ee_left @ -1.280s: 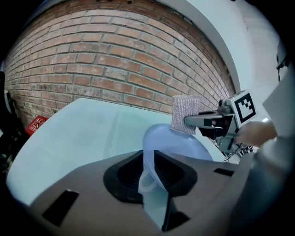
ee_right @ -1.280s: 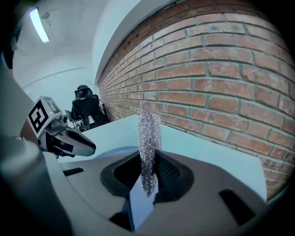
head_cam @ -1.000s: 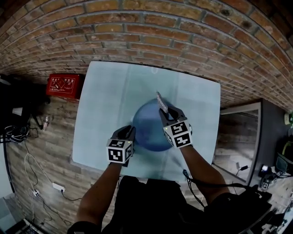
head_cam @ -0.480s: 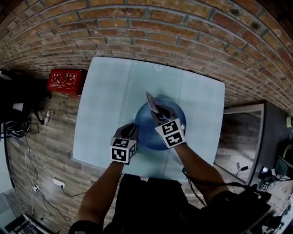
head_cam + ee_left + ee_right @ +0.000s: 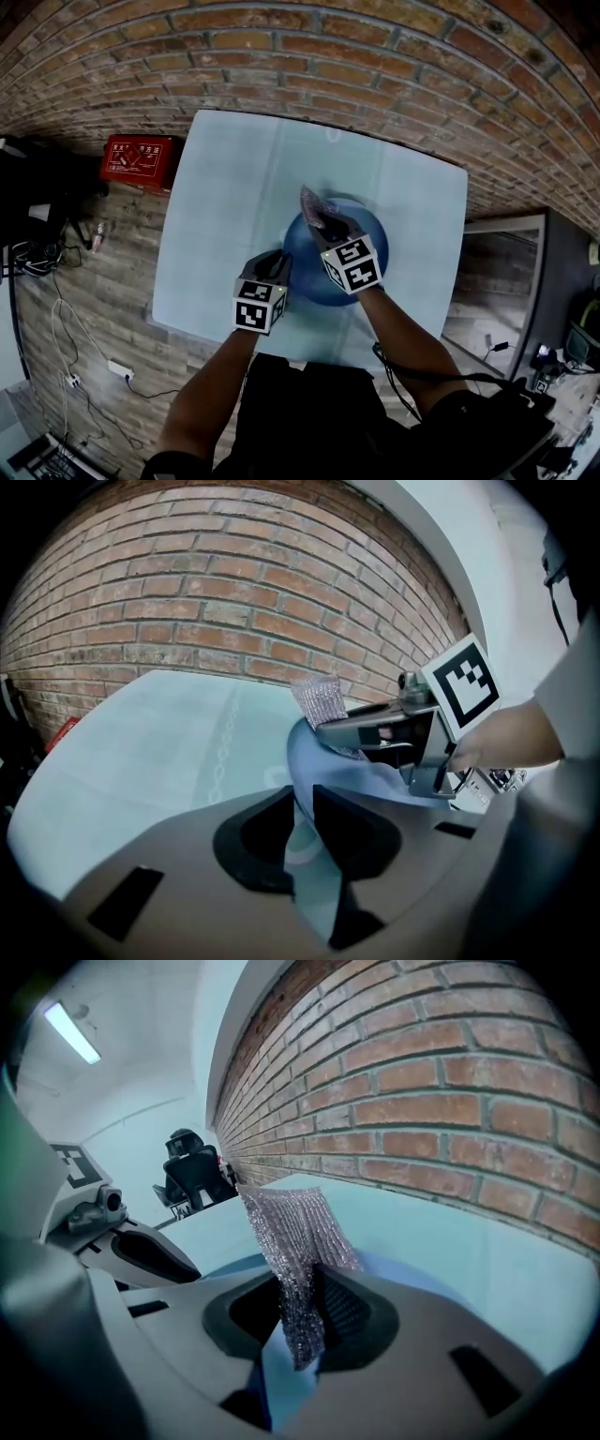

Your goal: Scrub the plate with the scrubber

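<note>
While the left hand-held gripper [image 5: 302, 825] clamps the plate [image 5: 368, 230], the right hand-held gripper [image 5: 300, 1314] pinches the half-hidden scrubber [image 5: 295, 1232].

Plate [image 5: 305, 270] on tabletop [image 5: 234, 206], a bit right of ctr, toward near edge. Left tool [image 5: 277, 265] at plate's left rim, rim betw. its jaws. Right tool [image 5: 324, 225] over plate w/ scrubber [image 5: 311, 204] betw. jaws, sticking out toward brick wall [image 5: 328, 56] behind tabletop. Box [image 5: 136, 159] on floor [image 5: 112, 272], left of tabletop.
</note>
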The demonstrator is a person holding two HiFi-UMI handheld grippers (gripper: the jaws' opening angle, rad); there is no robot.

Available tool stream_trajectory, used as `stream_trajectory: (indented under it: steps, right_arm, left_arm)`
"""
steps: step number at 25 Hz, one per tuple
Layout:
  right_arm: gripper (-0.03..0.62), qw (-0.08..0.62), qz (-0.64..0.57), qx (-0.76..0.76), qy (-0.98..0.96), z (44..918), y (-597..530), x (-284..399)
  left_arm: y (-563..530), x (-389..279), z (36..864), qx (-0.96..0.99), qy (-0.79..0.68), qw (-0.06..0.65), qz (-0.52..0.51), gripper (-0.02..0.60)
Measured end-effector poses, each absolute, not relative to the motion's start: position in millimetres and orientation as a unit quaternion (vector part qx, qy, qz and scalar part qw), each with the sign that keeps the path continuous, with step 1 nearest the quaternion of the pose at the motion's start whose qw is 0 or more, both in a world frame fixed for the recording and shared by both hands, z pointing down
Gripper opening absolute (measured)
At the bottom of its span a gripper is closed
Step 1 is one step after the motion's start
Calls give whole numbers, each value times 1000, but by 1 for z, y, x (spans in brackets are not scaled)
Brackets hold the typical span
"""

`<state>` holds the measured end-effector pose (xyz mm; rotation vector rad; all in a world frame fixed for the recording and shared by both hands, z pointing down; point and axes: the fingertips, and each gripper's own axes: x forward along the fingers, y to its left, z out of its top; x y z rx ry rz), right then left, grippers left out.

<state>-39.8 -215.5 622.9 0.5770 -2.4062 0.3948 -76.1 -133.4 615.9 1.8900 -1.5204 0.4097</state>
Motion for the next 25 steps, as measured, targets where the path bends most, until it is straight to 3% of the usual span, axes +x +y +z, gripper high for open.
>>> stream_trajectory:
  steps: [15,25]
  right_arm:
    - [95,328,163,144,-919,628,-180,-69]
    - [94,305,238,111,-915,626,-155,-75]
  left_arm:
    - [-133,-74,615,727,-585,325,153,81]
    - [-133,-75,614,732,-583,317,156,81]
